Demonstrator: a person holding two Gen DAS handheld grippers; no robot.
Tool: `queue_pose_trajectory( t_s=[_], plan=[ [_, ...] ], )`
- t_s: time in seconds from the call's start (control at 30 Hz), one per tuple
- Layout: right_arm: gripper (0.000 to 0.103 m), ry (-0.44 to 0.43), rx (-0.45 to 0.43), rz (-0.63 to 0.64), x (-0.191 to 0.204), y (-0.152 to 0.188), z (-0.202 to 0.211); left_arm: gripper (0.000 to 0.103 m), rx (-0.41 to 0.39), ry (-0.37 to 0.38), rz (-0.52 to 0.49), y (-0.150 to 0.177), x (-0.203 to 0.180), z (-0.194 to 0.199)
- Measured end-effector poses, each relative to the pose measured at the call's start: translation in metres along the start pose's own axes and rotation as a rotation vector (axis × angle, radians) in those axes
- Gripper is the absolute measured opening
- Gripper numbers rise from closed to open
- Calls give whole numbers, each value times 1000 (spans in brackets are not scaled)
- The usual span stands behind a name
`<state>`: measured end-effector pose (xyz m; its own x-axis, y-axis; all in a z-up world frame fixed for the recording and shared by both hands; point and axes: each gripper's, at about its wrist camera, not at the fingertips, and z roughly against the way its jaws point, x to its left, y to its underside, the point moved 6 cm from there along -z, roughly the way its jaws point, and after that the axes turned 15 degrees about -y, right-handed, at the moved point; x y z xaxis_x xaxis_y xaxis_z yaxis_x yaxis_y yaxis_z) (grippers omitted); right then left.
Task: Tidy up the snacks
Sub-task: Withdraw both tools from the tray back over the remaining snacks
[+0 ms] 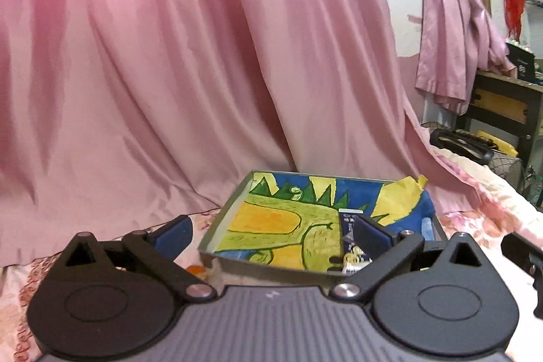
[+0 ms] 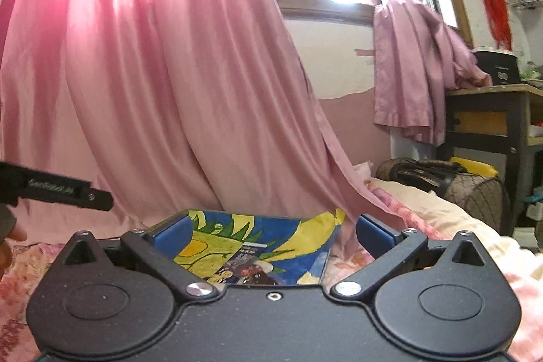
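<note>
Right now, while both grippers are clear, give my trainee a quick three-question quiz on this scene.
1. True or false: the left gripper is holding a snack packet.
2. Where does the blue snack packet lie? A) in the tray on the painted paper lining; B) on the floral bedding; C) on the desk.
3. What hangs behind the tray?

Key: 1 false, its jaws stand wide with nothing between them; 2 A; 3 a pink curtain.
</note>
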<state>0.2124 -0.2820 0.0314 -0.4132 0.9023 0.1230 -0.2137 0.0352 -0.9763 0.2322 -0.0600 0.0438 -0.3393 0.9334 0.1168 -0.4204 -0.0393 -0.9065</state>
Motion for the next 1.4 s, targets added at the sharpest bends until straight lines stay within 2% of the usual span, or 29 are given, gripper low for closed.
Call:
queue_pose_trajectory(
  t_s=[0.27, 0.53, 0.7, 0.97, 1.2, 1.4],
  plan=[
    [102, 28, 7, -54, 34, 7, 47, 103, 39, -5, 32, 36, 41, 35],
    [102, 41, 106, -113, 64, 35, 74, 103, 104, -26, 73, 83, 83, 52],
    [102, 33, 166, -110, 78, 49, 75, 103, 136, -16, 59, 103, 95, 58],
    [102, -3, 253, -43, 99, 63, 66, 103, 168, 17, 22, 126, 93, 61],
    [102, -9, 292, -20, 103, 69, 60, 103, 205, -37, 26, 134, 97, 55],
    [102, -12, 314, -27, 103, 72, 56, 103, 212, -33, 55, 134, 101, 52]
  ],
)
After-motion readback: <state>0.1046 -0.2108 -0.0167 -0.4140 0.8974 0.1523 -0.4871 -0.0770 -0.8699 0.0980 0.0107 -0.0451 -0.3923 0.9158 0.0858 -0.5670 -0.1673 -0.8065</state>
